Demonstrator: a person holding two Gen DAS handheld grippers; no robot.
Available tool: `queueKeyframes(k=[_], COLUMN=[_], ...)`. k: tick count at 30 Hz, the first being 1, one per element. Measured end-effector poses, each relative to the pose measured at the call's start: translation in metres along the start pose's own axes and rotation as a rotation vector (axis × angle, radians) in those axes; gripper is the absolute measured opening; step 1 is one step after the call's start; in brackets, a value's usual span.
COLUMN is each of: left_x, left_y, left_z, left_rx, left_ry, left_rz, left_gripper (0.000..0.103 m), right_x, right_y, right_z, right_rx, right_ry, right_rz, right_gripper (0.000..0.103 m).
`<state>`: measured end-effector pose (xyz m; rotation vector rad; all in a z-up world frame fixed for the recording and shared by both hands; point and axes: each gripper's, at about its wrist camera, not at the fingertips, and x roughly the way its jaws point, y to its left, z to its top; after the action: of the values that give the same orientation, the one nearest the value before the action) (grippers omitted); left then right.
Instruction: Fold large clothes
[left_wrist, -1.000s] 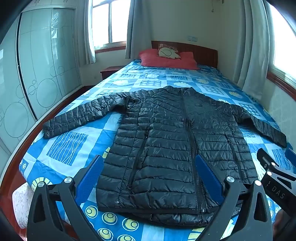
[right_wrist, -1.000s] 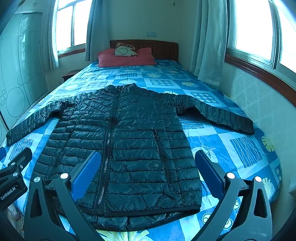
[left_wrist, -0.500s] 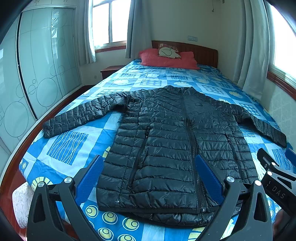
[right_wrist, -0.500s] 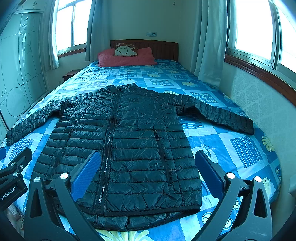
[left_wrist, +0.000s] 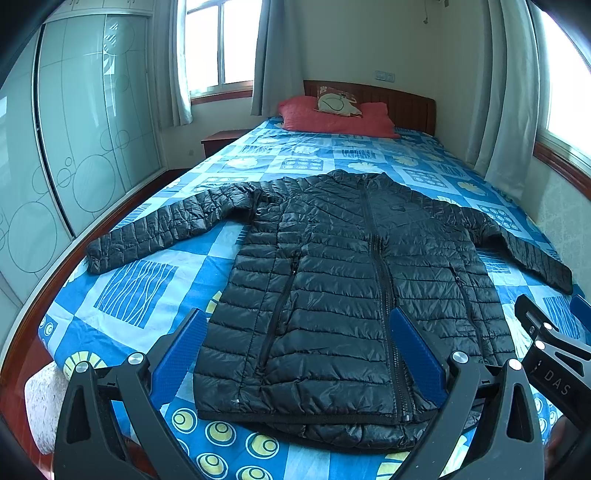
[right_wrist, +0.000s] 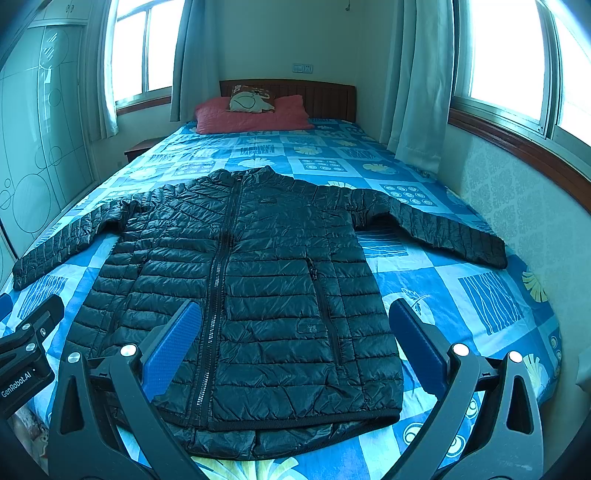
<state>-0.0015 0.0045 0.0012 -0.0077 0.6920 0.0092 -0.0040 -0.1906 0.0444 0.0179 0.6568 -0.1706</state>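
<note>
Both grippers, left gripper and right gripper, hang spread wide and empty above the hem of the black puffer jacket, which lies zipped and flat, sleeves outstretched, on the blue patterned bed. Their bases are cut off below.

- Jacket flat on bed, hem at near end, collar toward headboard.
- Sleeves spread left and right.
- Pillows at far end, before headboard.
- Wardrobe left of bed.
</note>
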Motion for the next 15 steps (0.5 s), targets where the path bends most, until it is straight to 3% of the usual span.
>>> queueKeyframes(k=[15], left_x=[-0.0004], left_y=[0.0007], left_z=[-0.0002], left_rx=[0.002], left_ry=[0.000], left_rz=[0.000], left_gripper=[0.098], right_x=[-0.0010], right_y=[0.0028], right_z=[0.0004], right_rx=[-0.001], right_ry=[0.000], right_rz=[0.000], right_gripper=[0.101])
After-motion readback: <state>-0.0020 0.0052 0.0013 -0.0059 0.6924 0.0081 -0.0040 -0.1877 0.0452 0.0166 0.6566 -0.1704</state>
